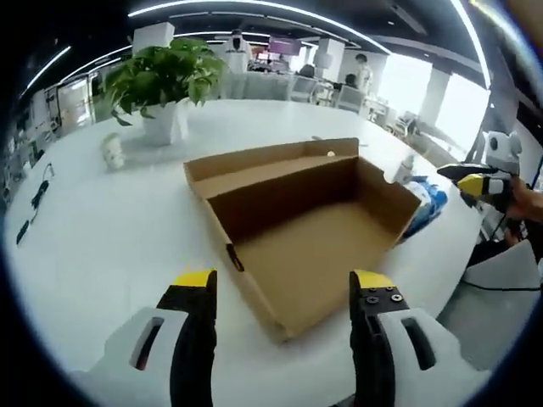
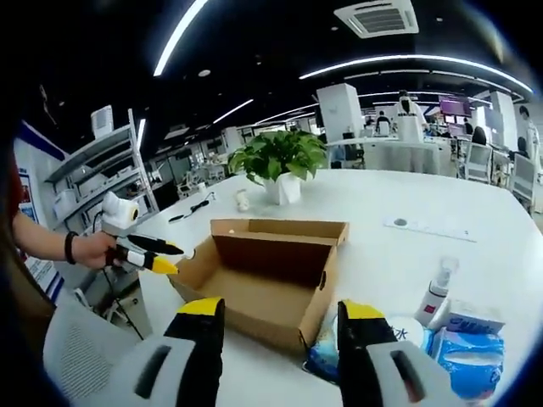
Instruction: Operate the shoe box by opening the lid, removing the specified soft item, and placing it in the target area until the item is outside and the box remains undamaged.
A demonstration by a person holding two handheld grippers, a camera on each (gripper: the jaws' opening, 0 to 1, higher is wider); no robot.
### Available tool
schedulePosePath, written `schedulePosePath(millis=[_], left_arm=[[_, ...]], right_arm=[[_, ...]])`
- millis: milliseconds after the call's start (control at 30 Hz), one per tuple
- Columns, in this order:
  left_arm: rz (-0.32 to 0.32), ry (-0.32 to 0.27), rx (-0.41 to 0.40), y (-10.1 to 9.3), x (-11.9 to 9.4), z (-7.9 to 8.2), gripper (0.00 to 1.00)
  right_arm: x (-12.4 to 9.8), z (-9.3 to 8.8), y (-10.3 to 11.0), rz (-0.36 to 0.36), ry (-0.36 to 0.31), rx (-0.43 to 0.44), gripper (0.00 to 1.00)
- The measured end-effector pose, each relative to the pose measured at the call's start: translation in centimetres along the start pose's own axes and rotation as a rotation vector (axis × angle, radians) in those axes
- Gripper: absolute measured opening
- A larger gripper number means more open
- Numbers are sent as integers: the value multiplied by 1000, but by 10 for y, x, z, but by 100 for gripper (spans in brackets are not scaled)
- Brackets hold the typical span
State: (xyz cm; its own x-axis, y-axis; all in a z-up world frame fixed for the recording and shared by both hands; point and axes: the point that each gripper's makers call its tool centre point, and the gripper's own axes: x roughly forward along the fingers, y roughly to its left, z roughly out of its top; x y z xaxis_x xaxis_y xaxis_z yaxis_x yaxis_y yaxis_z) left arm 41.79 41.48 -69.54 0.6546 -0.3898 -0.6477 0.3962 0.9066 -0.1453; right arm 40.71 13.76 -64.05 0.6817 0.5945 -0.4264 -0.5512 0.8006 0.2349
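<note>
A brown cardboard shoe box lies open on the white table, its lid folded back flat at the far side; the inside shows bare cardboard. My left gripper hangs open just short of the box's near corner, with nothing between the jaws. A blue soft pack lies outside the box against its right wall. From the other side, my right gripper stands open above the box, with the blue soft pack by its right jaw. The right gripper also shows beyond the box, held in a hand.
A potted plant and a small figurine stand on the far side of the table. A spray bottle and blue wipe packs sit beside the box. White chair backs stand at the table edge.
</note>
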Motion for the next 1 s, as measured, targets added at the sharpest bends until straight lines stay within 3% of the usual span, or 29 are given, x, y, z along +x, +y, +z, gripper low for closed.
schedulePosePath(millis=[300, 633, 1000], left_arm=[[37, 45, -50, 7, 9, -11, 60], [66, 84, -94, 9, 15, -17, 56], [100, 122, -171, 7, 26, -25, 37]], right_arm=[[-2, 0, -3, -49, -23, 16, 51], [-3, -1, -2, -53, -44, 60, 51], [-1, -4, 0, -50, -31, 55, 51]])
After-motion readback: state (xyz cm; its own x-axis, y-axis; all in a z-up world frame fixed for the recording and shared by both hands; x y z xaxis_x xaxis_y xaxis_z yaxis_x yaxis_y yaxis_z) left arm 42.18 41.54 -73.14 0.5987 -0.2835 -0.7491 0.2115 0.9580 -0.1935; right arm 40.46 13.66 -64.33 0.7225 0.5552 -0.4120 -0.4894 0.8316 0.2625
